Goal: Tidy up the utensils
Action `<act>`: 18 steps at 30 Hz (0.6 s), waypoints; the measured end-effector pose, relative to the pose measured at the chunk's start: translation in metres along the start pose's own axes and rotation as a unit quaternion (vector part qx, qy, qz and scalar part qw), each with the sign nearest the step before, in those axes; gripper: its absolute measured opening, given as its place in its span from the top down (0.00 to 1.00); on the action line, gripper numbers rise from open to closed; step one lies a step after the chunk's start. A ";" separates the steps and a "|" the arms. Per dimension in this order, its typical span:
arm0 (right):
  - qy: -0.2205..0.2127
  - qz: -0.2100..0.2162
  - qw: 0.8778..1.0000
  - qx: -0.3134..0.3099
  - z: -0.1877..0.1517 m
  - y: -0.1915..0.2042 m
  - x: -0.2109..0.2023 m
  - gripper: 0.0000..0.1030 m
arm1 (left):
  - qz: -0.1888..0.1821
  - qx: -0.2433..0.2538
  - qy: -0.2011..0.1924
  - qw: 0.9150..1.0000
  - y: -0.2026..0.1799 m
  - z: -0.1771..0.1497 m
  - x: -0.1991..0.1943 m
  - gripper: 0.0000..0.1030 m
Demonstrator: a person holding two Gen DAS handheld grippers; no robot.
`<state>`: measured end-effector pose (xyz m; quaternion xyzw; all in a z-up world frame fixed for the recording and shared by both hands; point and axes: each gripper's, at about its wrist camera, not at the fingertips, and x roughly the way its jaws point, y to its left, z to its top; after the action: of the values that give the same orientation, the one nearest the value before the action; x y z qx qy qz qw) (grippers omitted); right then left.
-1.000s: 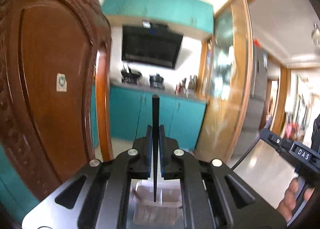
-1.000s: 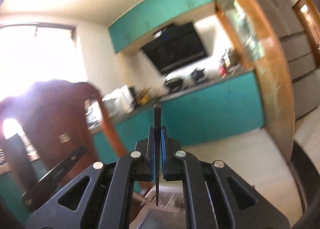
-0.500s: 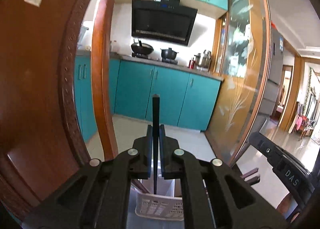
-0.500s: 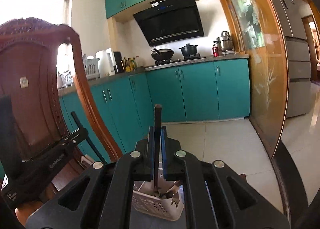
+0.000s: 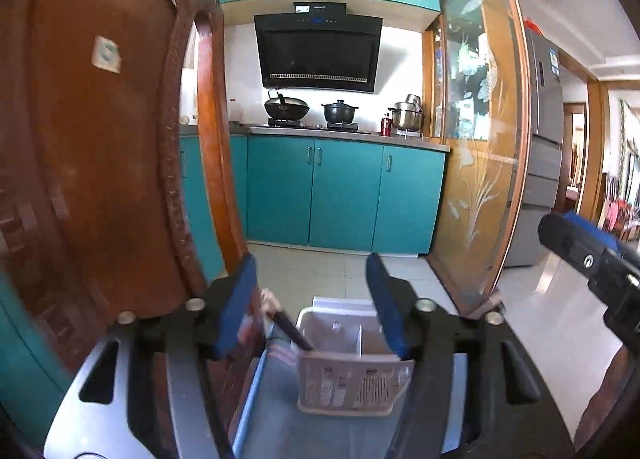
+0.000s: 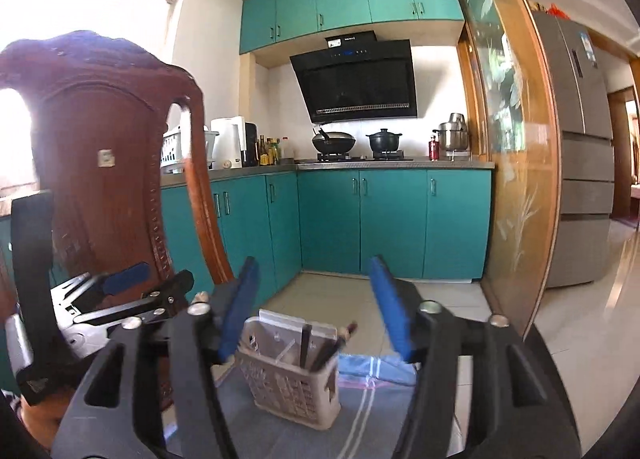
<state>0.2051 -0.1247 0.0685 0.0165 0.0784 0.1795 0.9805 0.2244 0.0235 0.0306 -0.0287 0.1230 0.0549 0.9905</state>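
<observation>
A pale slotted plastic basket (image 5: 352, 377) (image 6: 288, 379) with inner dividers stands on a grey-blue cloth just ahead of both grippers. My left gripper (image 5: 312, 299) hangs above its near rim, jaws opening, with nothing pressed between the blue pads (image 5: 240, 299). A thin dark stick (image 5: 289, 329) leans out of the basket's left compartment. My right gripper (image 6: 314, 309) is also opening over the basket, its pads free. Two dark sticks (image 6: 306, 343) stand tilted in the basket in the right wrist view. Each gripper shows at the edge of the other's view.
A carved brown wooden chair back (image 5: 100, 179) (image 6: 100, 179) rises close on the left. The striped cloth (image 6: 372, 379) covers the table. Beyond are teal cabinets (image 5: 344, 191), a stove with pots, a glass sliding door (image 5: 476, 179) and a fridge (image 6: 580, 163).
Both grippers were shut on an upright thin dark stick; both have dropped toward the basket and opened, and the sticks now rest in the basket.
</observation>
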 end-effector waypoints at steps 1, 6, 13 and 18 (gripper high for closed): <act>0.002 -0.004 1.000 -0.002 -0.006 0.001 -0.013 0.29 | -0.002 0.005 0.000 1.000 -0.002 -0.004 -0.014 0.32; 0.027 -0.029 0.999 0.002 -0.042 0.001 -0.063 0.06 | -0.009 0.010 -0.002 1.000 -0.004 -0.029 -0.076 0.06; 0.061 -0.050 0.997 0.005 -0.070 0.013 -0.112 0.03 | 0.009 0.015 0.029 0.999 -0.005 -0.074 -0.143 0.04; 0.060 -0.072 0.995 -0.021 -0.075 0.022 -0.139 0.03 | 0.012 0.020 0.040 0.999 -0.003 -0.088 -0.176 0.03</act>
<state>0.0572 -0.1529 0.0166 -0.0205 0.1343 0.1103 0.9846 0.0342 -0.0036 -0.0107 -0.0097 0.1644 0.0629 0.9843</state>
